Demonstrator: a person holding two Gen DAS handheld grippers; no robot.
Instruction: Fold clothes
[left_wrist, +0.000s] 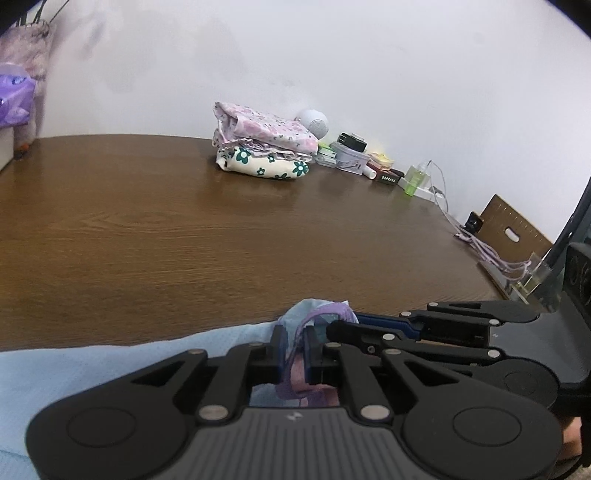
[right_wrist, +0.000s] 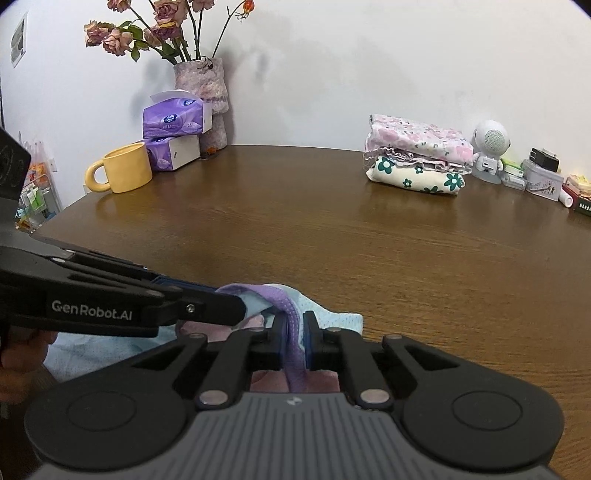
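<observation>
A: Where's the garment?
B: The light blue garment (right_wrist: 325, 319) lies at the counter's (right_wrist: 332, 240) near edge; left claw (left_wrist: 294, 345) and right claw (right_wrist: 294, 328) both pinch its purple trim (right_wrist: 291, 314).
A: Containers?
B: Far left, a vase (right_wrist: 207, 85) holds roses (right_wrist: 147, 26); yellow mug's (right_wrist: 123, 171) contents hidden.
</observation>
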